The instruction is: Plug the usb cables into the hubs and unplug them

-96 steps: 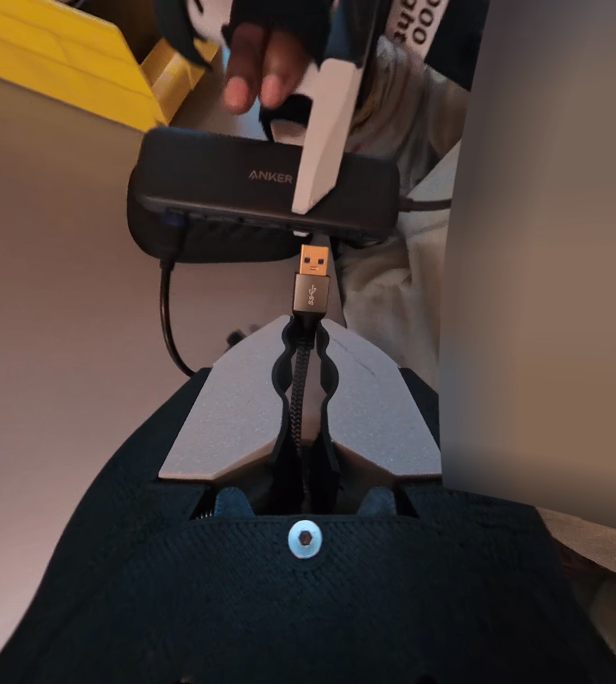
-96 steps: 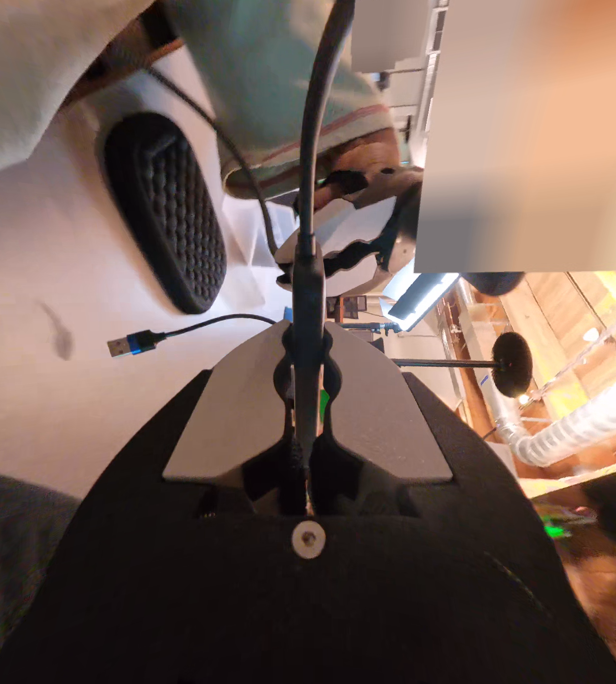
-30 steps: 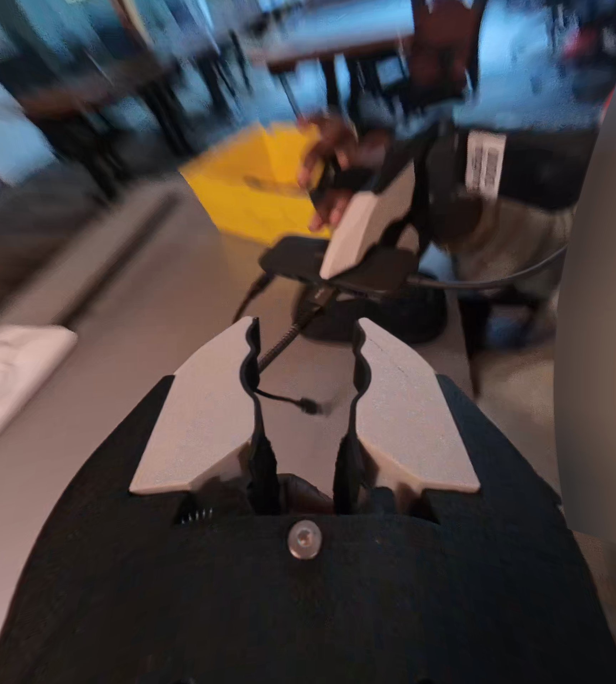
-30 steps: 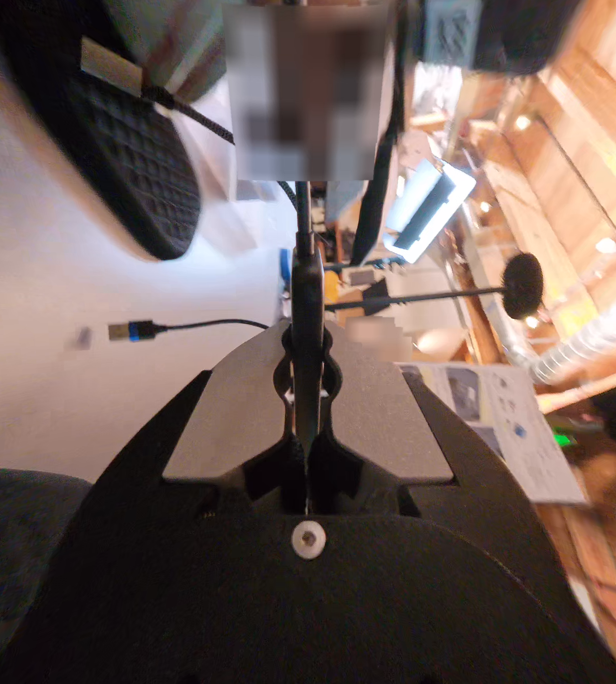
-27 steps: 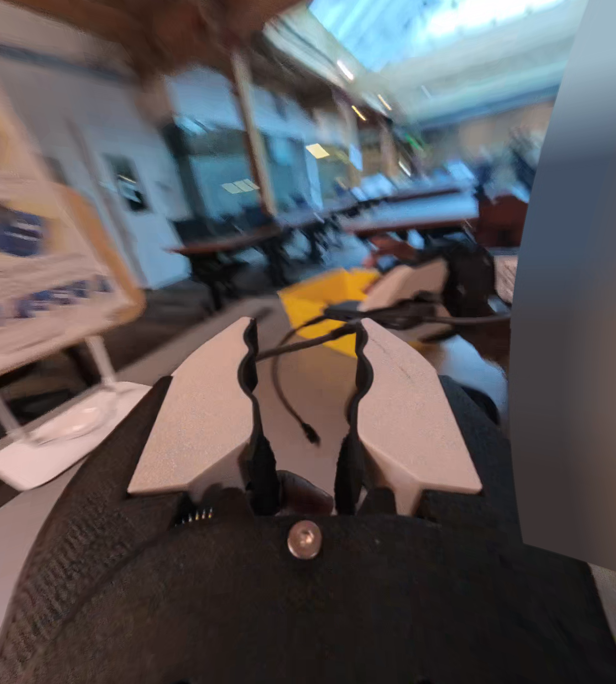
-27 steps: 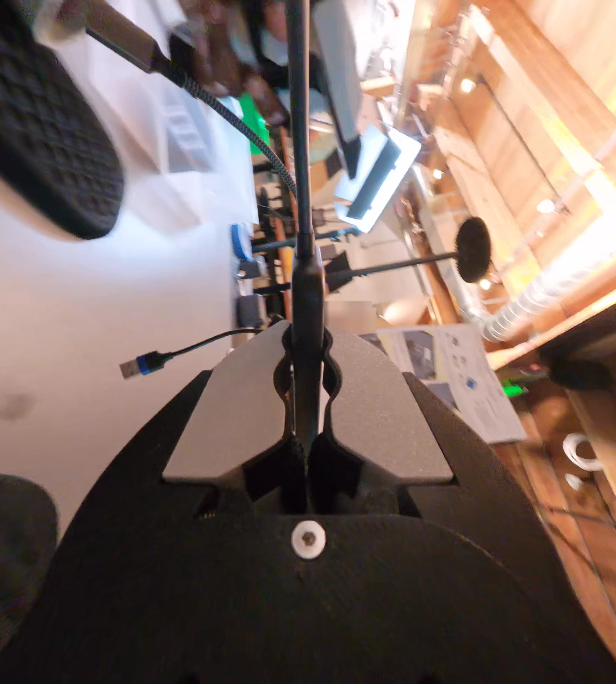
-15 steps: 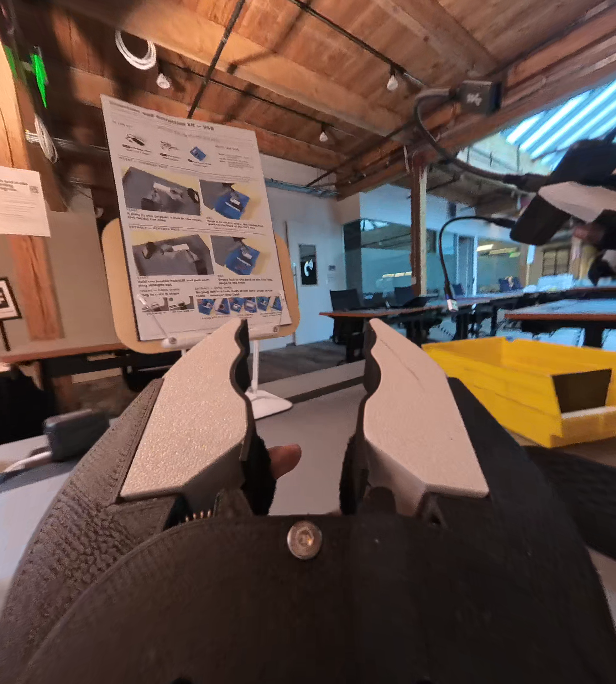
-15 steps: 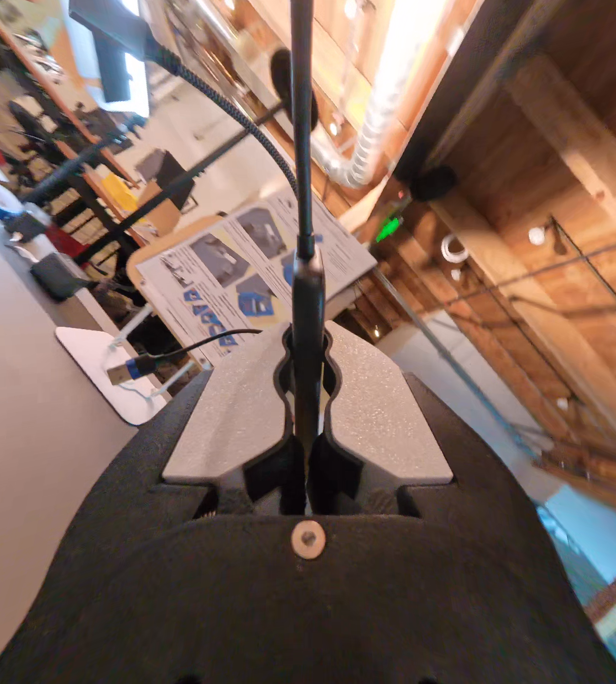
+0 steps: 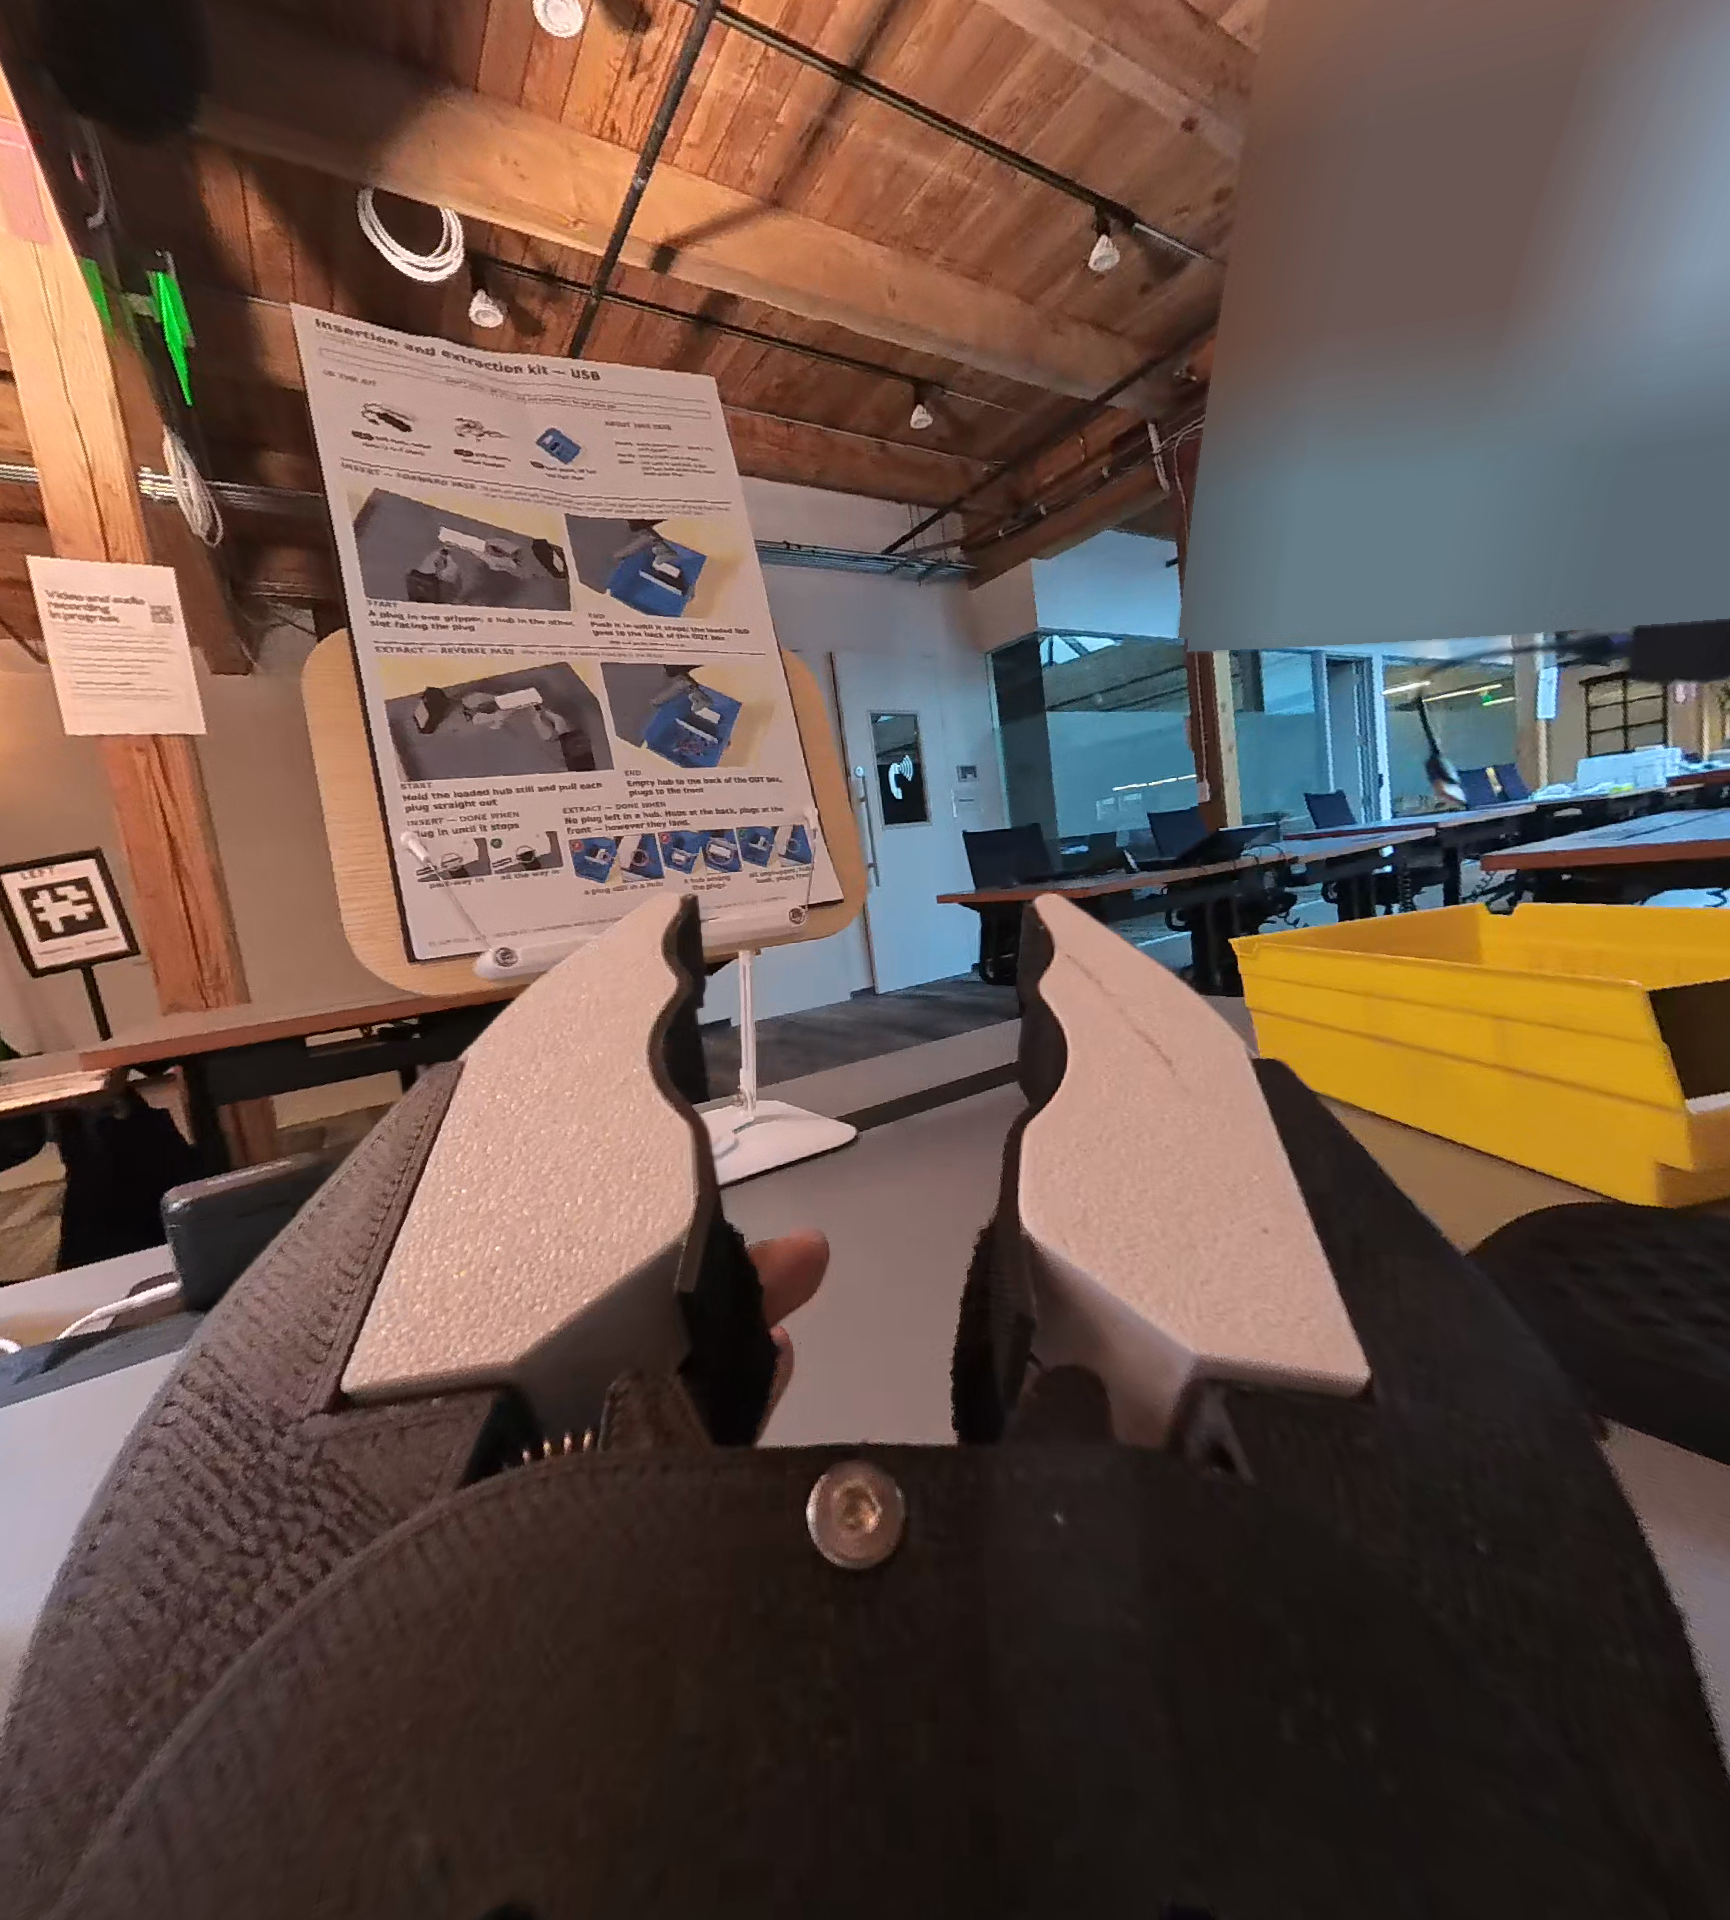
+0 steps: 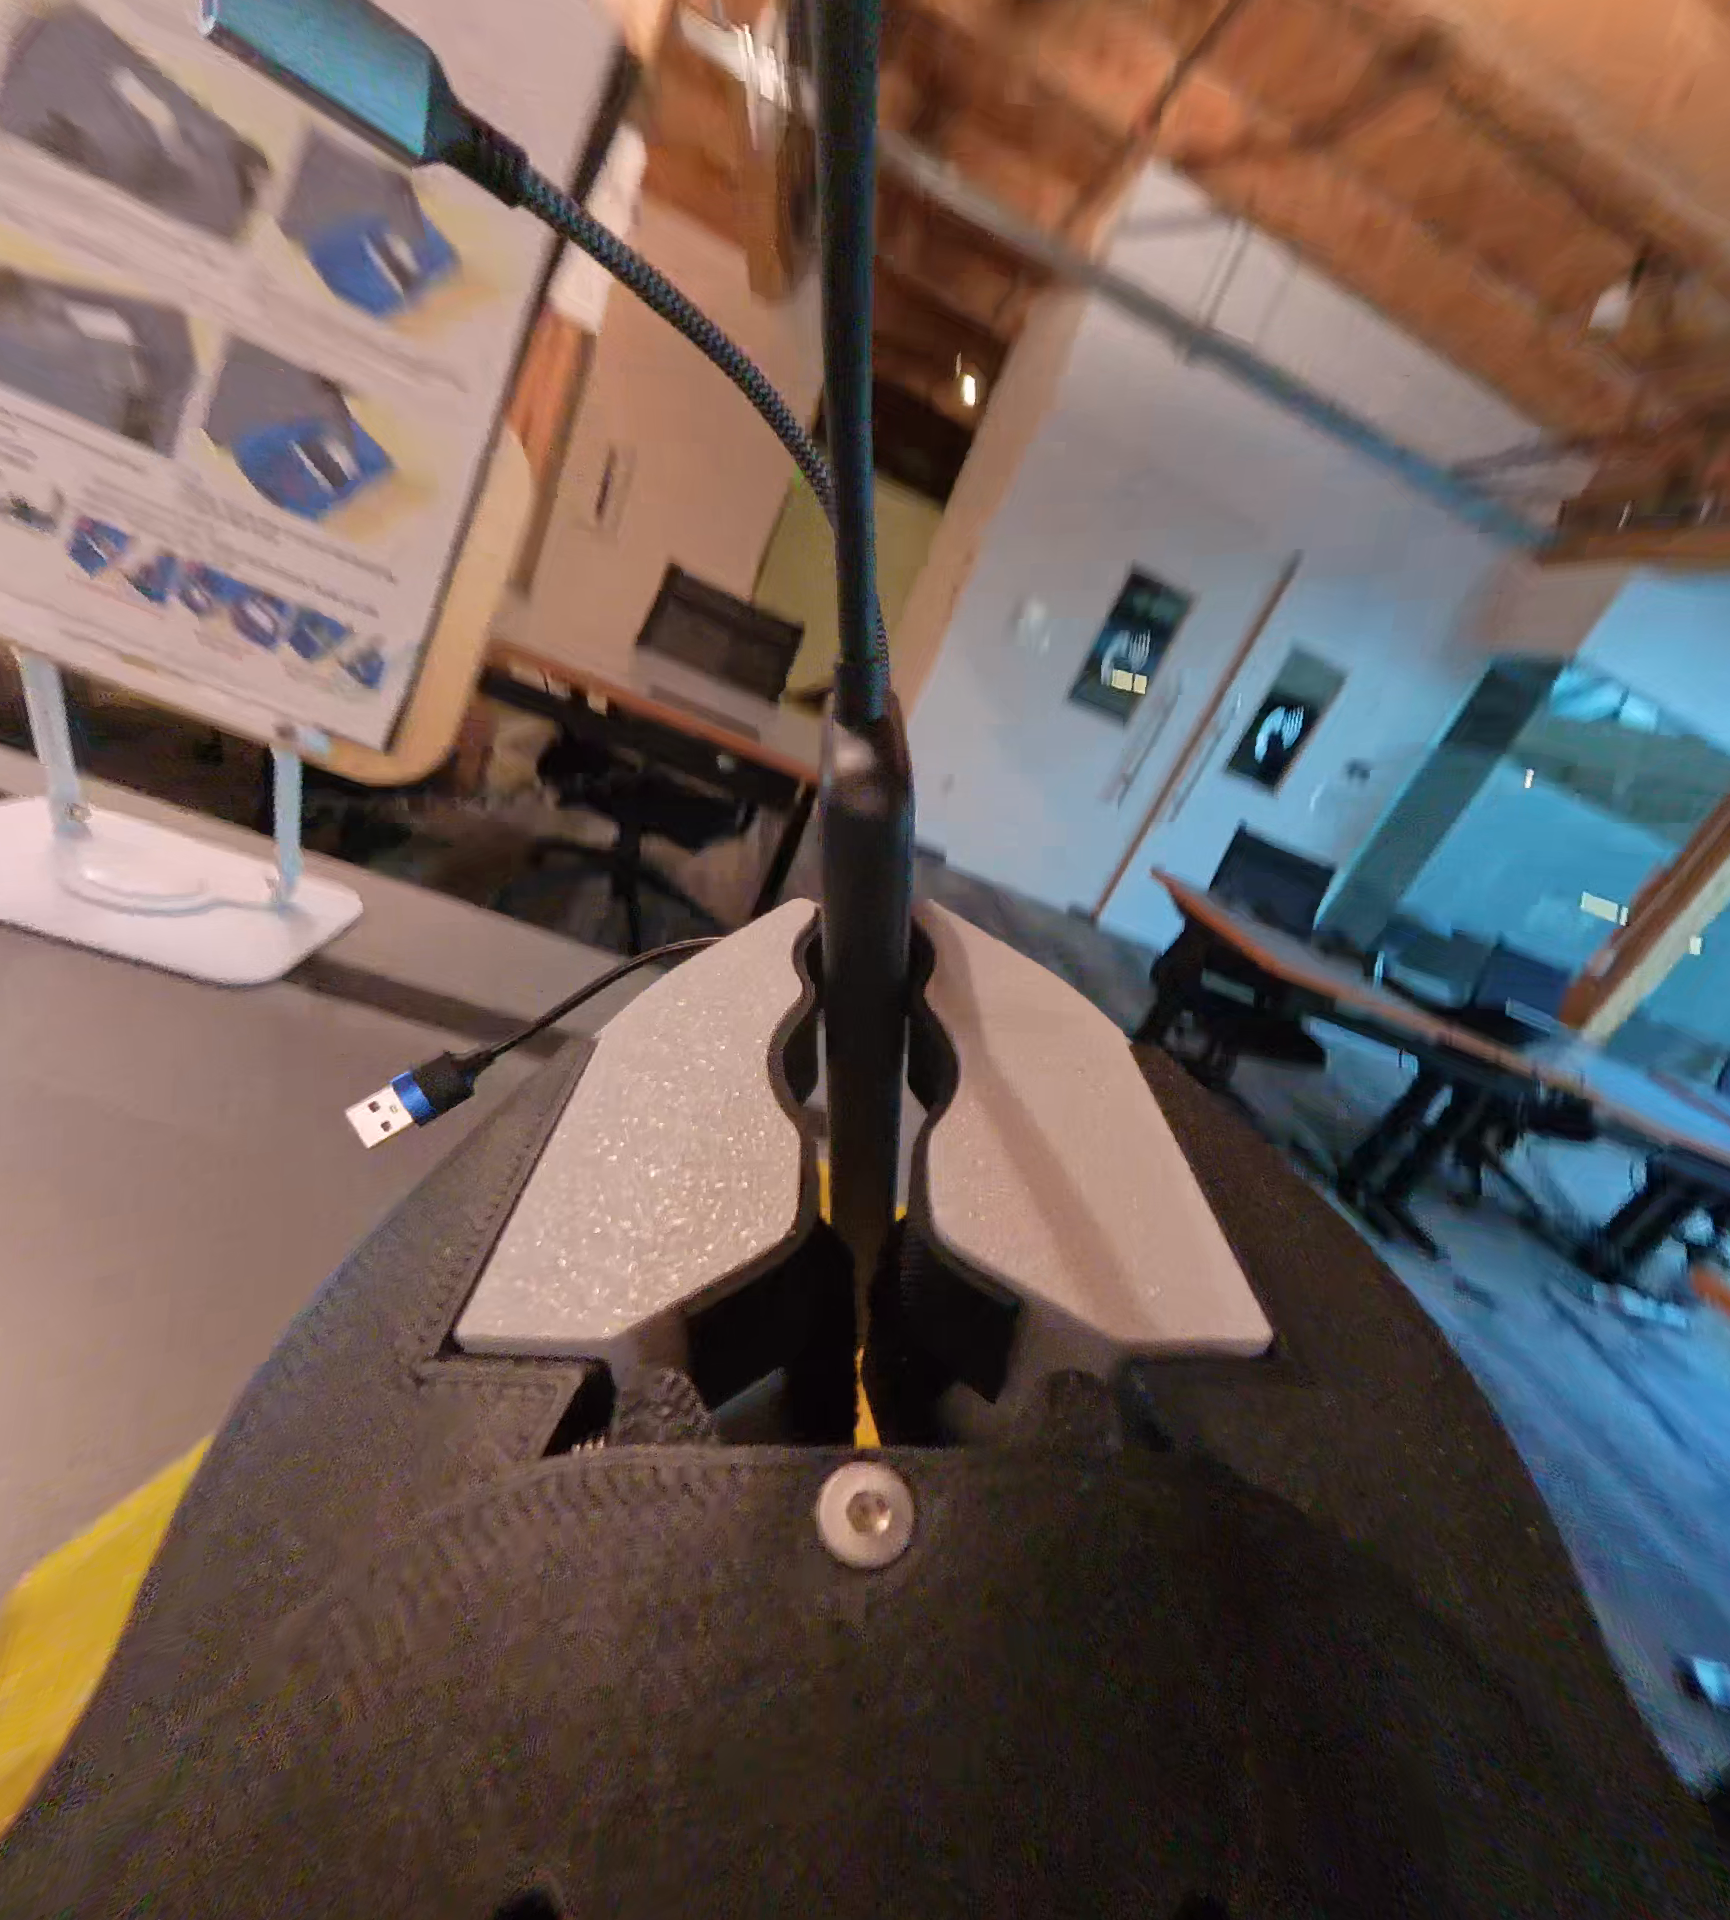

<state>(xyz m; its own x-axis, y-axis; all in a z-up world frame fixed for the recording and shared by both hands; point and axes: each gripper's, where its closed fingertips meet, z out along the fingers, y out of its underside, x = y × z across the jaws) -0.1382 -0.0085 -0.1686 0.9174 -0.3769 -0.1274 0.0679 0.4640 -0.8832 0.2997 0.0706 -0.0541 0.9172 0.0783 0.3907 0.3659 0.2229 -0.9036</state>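
Note:
My left gripper is open and empty above the grey table; a person's fingertip shows between its fingers. My right gripper is shut on the black hub, seen edge-on and upright. The hub's black cable runs up out of the picture. A braided cable arcs up left to a grey plug whose tip is cut off by the frame edge. A blue-collared USB plug hangs free left of the right gripper. No hub or cable shows in the left wrist view.
A yellow bin stands on the table to the right; it also shows under the right gripper. A black mat lies in front of it. An instruction sheet on a white stand stands at the back, blurred in the right wrist view.
My left gripper has let go of the braided cable's plug, opened, and swung away from the hub toward the instruction sheet. My right gripper has turned while keeping hold of the hub.

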